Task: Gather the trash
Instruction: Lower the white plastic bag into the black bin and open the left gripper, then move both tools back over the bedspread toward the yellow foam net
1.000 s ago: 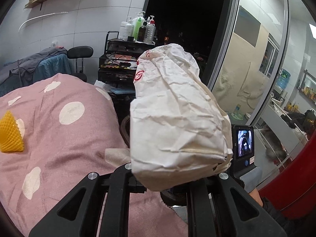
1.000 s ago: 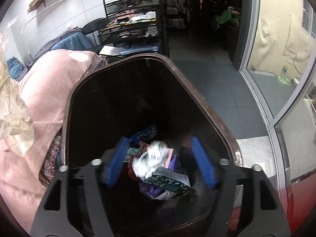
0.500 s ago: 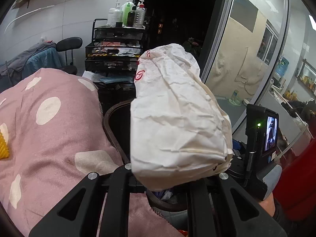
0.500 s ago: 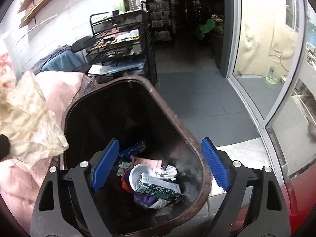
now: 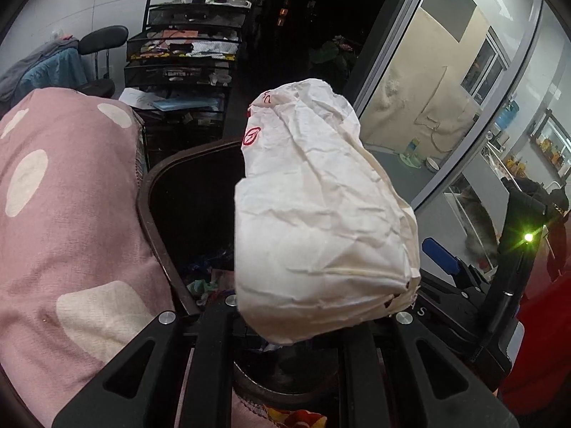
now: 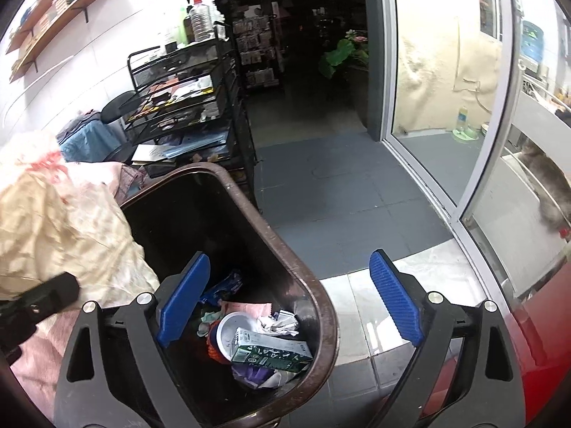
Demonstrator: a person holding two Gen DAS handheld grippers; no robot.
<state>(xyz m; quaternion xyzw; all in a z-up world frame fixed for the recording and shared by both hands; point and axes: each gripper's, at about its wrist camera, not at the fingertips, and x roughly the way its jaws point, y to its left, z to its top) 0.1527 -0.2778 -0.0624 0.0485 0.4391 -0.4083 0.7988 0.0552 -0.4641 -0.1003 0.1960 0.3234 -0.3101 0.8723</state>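
The left gripper (image 5: 285, 324) has its jaws closed tight on the lower end of a crumpled white paper bag with red printed marks (image 5: 317, 214), which rises up and away from the black fingers and fills the middle of the left wrist view. The bag hangs over the near rim of a dark brown plastic trash bin (image 5: 157, 242); bits of coloured litter show in the bin's bottom past the bag's left edge. In the right wrist view the same bag (image 6: 64, 221) appears at the left, over the bin's left rim.

The right gripper (image 6: 289, 299) has its jaws opening wide, the ribbed blue pads (image 6: 394, 303) well apart with nothing pressed between them. One pad sits over the inside of the bin (image 6: 285, 246), the other outside its right rim above the pale floor tiles (image 6: 360, 321). Down in the bin lie a green and white drink carton (image 6: 271, 349), a round white lid or cup (image 6: 232, 328), crumpled white paper (image 6: 278, 324), a pink scrap and a blue wrapper.

A pink blanket with cream spots (image 5: 64, 221) presses against the bin's left side. Behind the bin stands a black wire-mesh tray rack (image 6: 178, 103) with papers in its tiers and bottles on top. A glass sliding door with a grey frame (image 6: 446, 107) runs along the right.
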